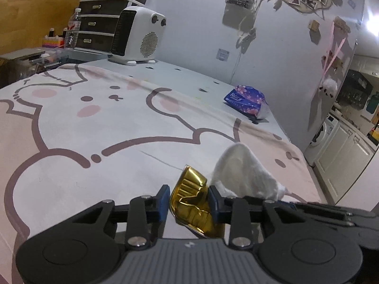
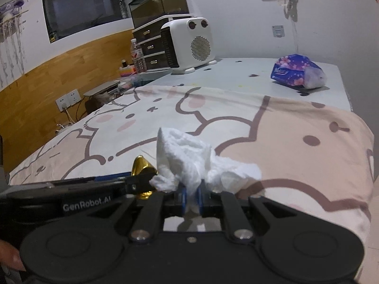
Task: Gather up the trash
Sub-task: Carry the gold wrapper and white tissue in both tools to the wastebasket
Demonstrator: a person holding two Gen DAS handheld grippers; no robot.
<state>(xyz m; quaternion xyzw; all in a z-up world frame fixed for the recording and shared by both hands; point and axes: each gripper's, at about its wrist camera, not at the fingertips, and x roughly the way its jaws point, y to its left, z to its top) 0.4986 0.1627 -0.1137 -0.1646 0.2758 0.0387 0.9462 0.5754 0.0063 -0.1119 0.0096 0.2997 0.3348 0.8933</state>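
Left tool (image 1: 189,196) is pinching the crumpled gold foil wrapper (image 1: 191,203) between narrowed pads, above the cartoon-print blanket (image 1: 94,130); right tool (image 2: 191,195) is clamping the crumpled white tissue (image 2: 189,163) nearly shut alongside. Best carrying both gently, grips firm.

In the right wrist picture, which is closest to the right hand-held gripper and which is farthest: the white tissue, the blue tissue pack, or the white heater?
1. White tissue: pinched in the right hand-held gripper.
2. Blue tissue pack: far right, on the pale surface past the blanket.
3. White heater: at the back, left of the pack, seemingly slightly farther.
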